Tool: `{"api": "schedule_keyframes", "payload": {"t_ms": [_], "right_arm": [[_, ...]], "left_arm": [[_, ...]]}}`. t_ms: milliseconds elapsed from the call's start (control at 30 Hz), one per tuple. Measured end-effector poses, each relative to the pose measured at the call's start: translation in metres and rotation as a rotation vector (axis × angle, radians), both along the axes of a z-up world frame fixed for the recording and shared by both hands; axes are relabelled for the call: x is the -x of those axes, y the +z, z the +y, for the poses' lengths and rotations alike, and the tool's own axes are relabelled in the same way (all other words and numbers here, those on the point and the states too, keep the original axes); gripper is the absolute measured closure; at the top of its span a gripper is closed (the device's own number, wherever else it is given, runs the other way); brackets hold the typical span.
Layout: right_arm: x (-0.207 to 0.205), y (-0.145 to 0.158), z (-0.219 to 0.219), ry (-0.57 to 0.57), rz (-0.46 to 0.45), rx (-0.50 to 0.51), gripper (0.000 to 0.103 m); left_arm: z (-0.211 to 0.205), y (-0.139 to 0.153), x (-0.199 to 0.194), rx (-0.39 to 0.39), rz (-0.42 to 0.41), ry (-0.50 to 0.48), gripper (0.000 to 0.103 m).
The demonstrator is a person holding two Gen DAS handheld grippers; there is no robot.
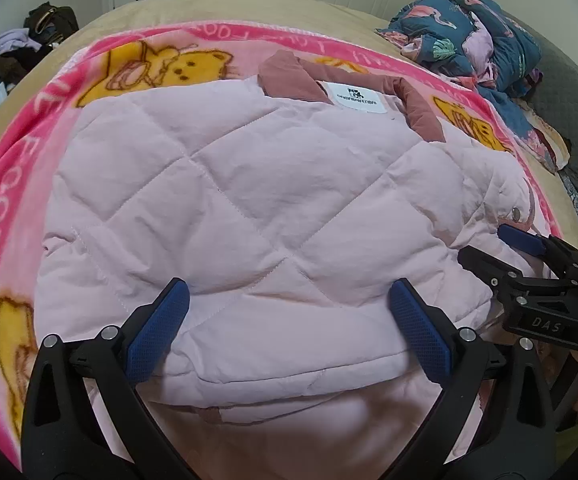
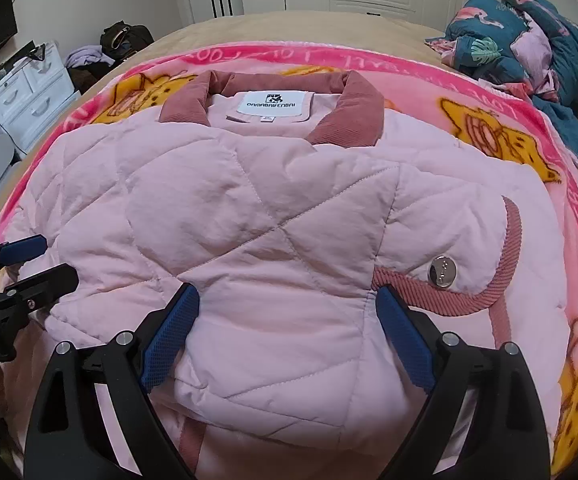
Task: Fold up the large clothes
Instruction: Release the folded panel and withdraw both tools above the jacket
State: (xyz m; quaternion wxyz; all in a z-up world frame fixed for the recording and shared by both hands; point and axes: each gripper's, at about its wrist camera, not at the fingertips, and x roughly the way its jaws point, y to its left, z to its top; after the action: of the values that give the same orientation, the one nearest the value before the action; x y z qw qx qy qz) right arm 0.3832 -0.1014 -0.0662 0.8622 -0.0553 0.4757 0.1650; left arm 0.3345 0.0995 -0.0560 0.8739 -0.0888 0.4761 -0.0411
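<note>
A pale pink quilted jacket with a dusty-rose collar and white label lies on a pink cartoon blanket; it also shows in the right wrist view. My left gripper is open, its blue pads on either side of the jacket's near folded edge. My right gripper is open too, straddling the near edge beside a cuff with a silver snap. The right gripper shows at the right of the left wrist view; the left gripper shows at the left of the right wrist view.
The pink blanket covers a tan bed. A crumpled teal flamingo quilt lies at the far right. White drawers and a dark bag stand at the left; white wardrobes stand behind.
</note>
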Motion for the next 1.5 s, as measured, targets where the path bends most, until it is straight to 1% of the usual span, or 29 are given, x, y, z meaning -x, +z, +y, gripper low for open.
{"api": "schedule_keyframes", "payload": {"t_ms": [100,200,267,333,433,533,667,833,1400,1500], "right_arm": [[0.002,0.008,-0.007,-0.005,0.003,-0.046,0.013],[0.009,0.017,-0.017,-0.022,-0.004,-0.103,0.013],[0.012,0.021,-0.021,-0.030,-0.008,-0.122,0.012],[0.017,0.025,-0.023,-0.032,-0.013,-0.138,0.008],[0.021,0.031,-0.025,-0.038,-0.019,-0.144,0.006],[0.024,0.035,-0.026,-0.047,-0.022,-0.153,0.006],[0.030,0.040,-0.026,-0.045,-0.030,-0.161,0.006],[0.039,0.051,-0.029,-0.041,-0.041,-0.184,0.006],[0.076,0.097,-0.035,-0.024,-0.129,-0.205,0.006],[0.083,0.104,-0.036,-0.025,-0.151,-0.190,0.006]], "left_arm": [[0.002,0.005,0.002,0.021,-0.003,-0.001,0.009],[0.003,0.010,0.006,0.023,-0.008,0.006,0.009],[0.004,0.013,0.008,0.030,-0.009,0.011,0.009],[0.003,0.016,0.011,0.030,-0.012,0.011,0.009],[0.004,0.022,0.014,0.034,-0.019,0.021,0.009],[0.004,0.028,0.018,0.029,-0.027,0.029,0.009],[0.004,0.037,0.024,0.001,-0.043,0.037,0.009],[0.006,0.048,0.031,-0.001,-0.063,0.038,0.009],[0.002,0.083,0.062,0.003,-0.126,0.037,0.009],[0.002,0.090,0.069,0.004,-0.140,0.039,0.009]]}}
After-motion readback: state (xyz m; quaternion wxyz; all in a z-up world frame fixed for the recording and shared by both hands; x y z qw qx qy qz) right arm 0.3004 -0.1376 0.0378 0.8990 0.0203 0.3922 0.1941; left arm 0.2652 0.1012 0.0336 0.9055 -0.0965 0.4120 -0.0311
